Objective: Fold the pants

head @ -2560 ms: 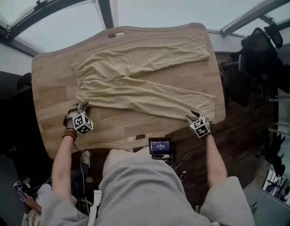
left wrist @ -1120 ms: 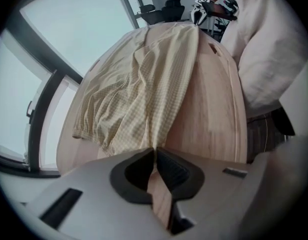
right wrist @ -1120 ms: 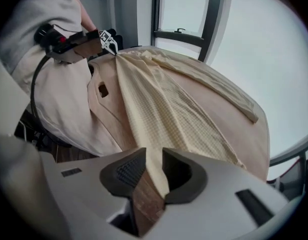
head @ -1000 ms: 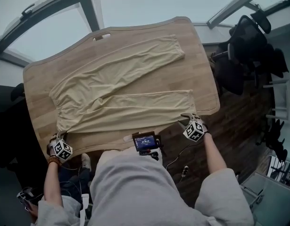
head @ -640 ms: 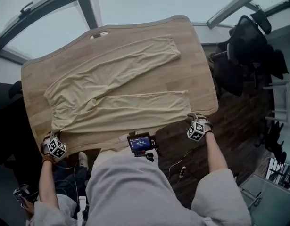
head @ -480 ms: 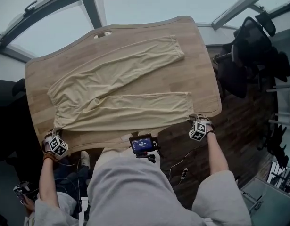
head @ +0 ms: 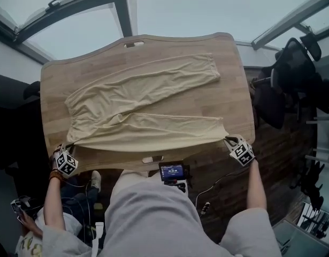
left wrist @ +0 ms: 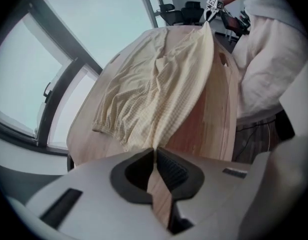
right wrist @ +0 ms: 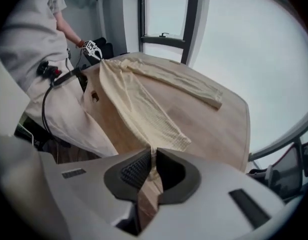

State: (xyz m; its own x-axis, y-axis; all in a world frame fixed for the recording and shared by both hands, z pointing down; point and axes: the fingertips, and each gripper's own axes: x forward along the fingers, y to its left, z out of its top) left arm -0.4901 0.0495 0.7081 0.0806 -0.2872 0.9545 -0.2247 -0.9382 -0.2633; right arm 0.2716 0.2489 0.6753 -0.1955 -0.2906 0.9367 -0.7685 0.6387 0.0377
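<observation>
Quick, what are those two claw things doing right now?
Left gripper: closed, pinching the pants at the waist corner.
Right gripper: jaws just closed, pinching the near leg's hem.

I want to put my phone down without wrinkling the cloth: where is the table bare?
Bare wood shows in the wedge between the two legs at the right of the table, along the far edge beyond the far leg, and in a thin strip by the near edge. The left half is crowded: the waist of the pants fills most of it.
</observation>
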